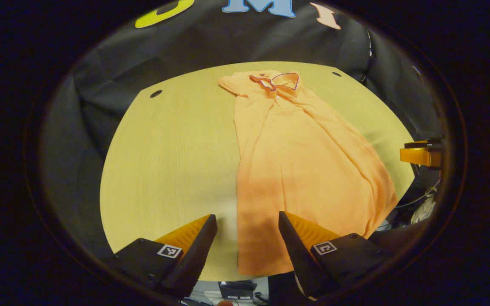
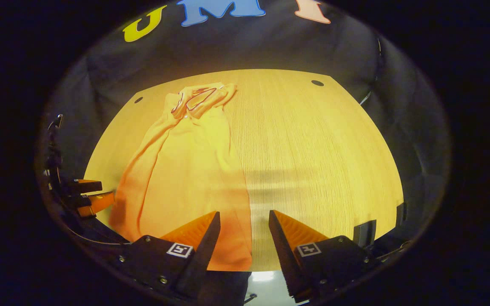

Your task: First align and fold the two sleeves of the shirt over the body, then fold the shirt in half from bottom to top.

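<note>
An orange polo shirt (image 1: 296,157) lies flat on the wooden table (image 1: 172,153), collar (image 1: 275,80) at the far end and hem at the near edge. It looks narrow, with both sides folded over the body. My left gripper (image 1: 248,223) is open above the hem's left corner, nothing between its fingers. In the right gripper view the same shirt (image 2: 189,170) runs along the left part of the table (image 2: 321,161). My right gripper (image 2: 243,219) is open above the hem's right corner. The other gripper (image 2: 89,193) shows at the left edge there, and at the right edge (image 1: 421,153) of the left gripper view.
The table has small dark holes near its far corners (image 1: 155,93) (image 2: 317,83). Black cloth walls the booth behind it. Cables and clutter hang beyond the near right edge (image 1: 423,204). Bare wood stretches left of the shirt in the left gripper view.
</note>
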